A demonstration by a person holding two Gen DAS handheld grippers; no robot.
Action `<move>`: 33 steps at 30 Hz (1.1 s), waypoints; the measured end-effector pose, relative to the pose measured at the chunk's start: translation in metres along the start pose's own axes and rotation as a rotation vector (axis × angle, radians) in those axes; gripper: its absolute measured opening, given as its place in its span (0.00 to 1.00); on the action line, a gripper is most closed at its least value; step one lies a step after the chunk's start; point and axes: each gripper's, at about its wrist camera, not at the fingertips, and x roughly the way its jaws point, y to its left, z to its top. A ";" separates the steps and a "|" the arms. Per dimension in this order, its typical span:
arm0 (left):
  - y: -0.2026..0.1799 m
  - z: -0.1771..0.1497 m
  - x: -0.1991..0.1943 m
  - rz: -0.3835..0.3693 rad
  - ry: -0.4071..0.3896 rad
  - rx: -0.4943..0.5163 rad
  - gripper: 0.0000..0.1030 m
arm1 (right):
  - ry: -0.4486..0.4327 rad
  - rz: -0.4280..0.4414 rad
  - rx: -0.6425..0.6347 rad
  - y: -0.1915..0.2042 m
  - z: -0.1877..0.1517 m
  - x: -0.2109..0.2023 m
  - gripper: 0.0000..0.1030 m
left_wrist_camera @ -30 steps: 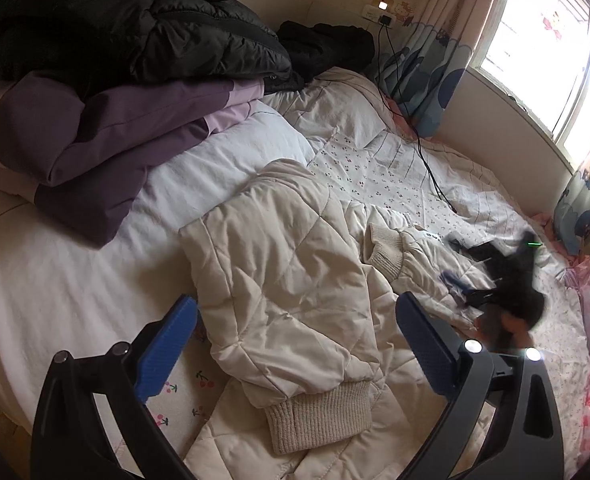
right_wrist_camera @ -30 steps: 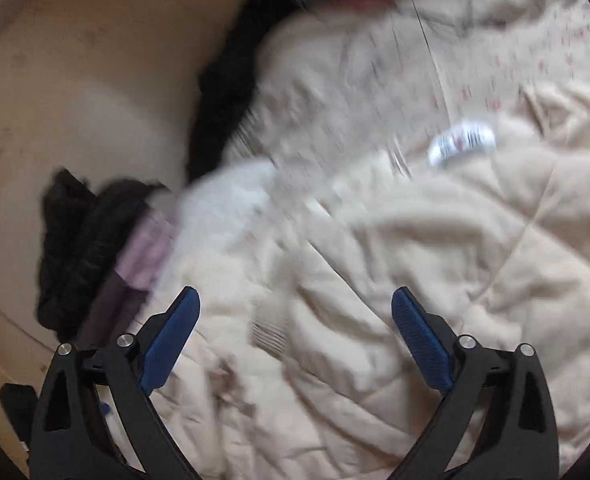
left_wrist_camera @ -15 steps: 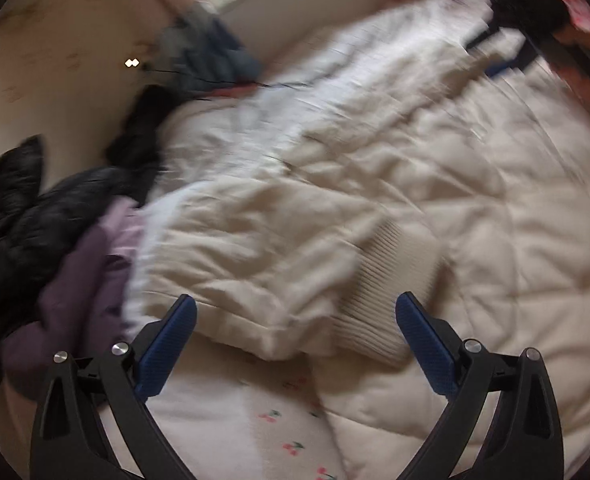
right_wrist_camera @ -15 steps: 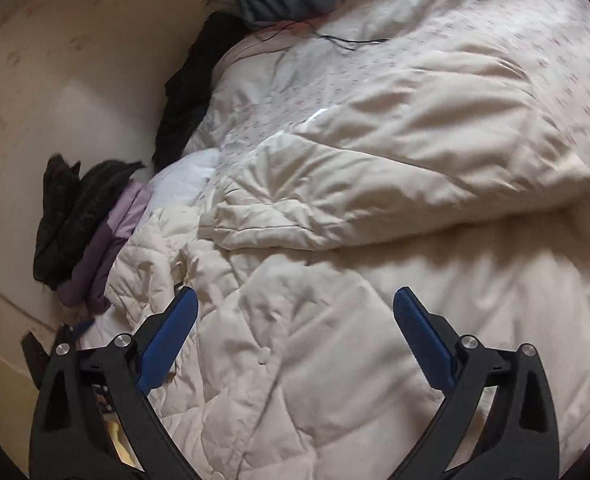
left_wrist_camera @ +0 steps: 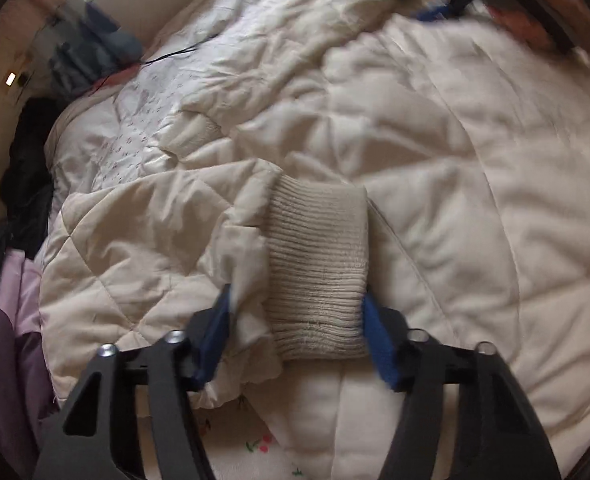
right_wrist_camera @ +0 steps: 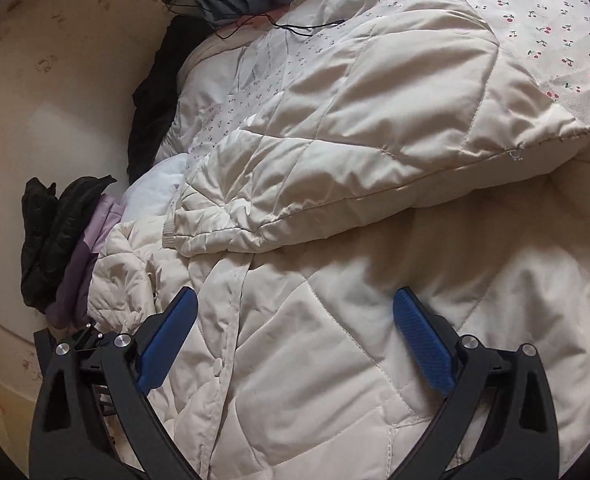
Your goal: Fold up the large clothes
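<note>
A cream quilted jacket (left_wrist_camera: 435, 160) lies spread on the bed, one front panel folded over (right_wrist_camera: 355, 132). My left gripper (left_wrist_camera: 295, 312) is shut on the ribbed knit cuff (left_wrist_camera: 317, 264) of a sleeve (left_wrist_camera: 143, 248) lying across the jacket. My right gripper (right_wrist_camera: 295, 320) is open and empty, low over the jacket's button placket (right_wrist_camera: 219, 368). The right gripper shows blurred at the top of the left wrist view (left_wrist_camera: 435, 12). Part of the left gripper's frame shows at the lower left of the right wrist view (right_wrist_camera: 79, 340).
Folded purple (right_wrist_camera: 83, 264) and black (right_wrist_camera: 47, 236) jackets are stacked at the bed's left side. A black garment (right_wrist_camera: 155, 100) and a dark cable (right_wrist_camera: 303, 28) lie near the wall. The cherry-print sheet (right_wrist_camera: 547, 32) shows at the right. Blue patterned curtain fabric (left_wrist_camera: 91, 48) hangs at the back.
My left gripper dropped onto the sleeve's knit cuff and closed on it. My right gripper moved closer over the jacket front and stayed open.
</note>
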 end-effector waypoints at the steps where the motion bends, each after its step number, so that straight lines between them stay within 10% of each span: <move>1: 0.011 0.003 -0.003 -0.003 -0.026 -0.068 0.39 | -0.001 0.007 0.009 -0.001 0.001 0.000 0.92; 5: 0.066 -0.002 -0.024 -0.020 -0.156 -0.382 0.07 | 0.000 0.024 0.031 -0.003 0.003 0.003 0.92; 9: 0.077 -0.003 -0.026 -0.087 -0.190 -0.505 0.06 | -0.006 0.015 0.018 -0.001 0.004 0.000 0.92; 14: 0.023 0.001 -0.014 -0.070 -0.077 -0.192 0.06 | 0.006 -0.047 -0.056 0.012 0.001 0.006 0.92; 16: -0.005 -0.003 -0.008 0.011 0.007 -0.006 0.26 | 0.012 -0.053 -0.055 0.011 0.000 0.008 0.92; 18: -0.024 -0.007 -0.005 0.104 0.019 0.150 0.67 | 0.012 -0.038 -0.037 0.008 0.001 0.008 0.92; 24: -0.052 -0.011 0.020 0.287 0.049 0.442 0.83 | 0.013 -0.013 -0.004 0.000 0.003 0.007 0.92; 26: -0.039 0.000 0.032 0.227 0.080 0.377 0.83 | 0.014 -0.017 -0.008 0.001 0.003 0.008 0.92; 29: -0.007 0.018 0.036 0.145 0.075 0.131 0.44 | 0.016 -0.012 -0.003 0.000 0.003 0.008 0.93; 33: 0.043 0.033 -0.006 0.024 -0.104 -0.241 0.27 | 0.016 -0.024 -0.016 0.005 0.003 0.007 0.93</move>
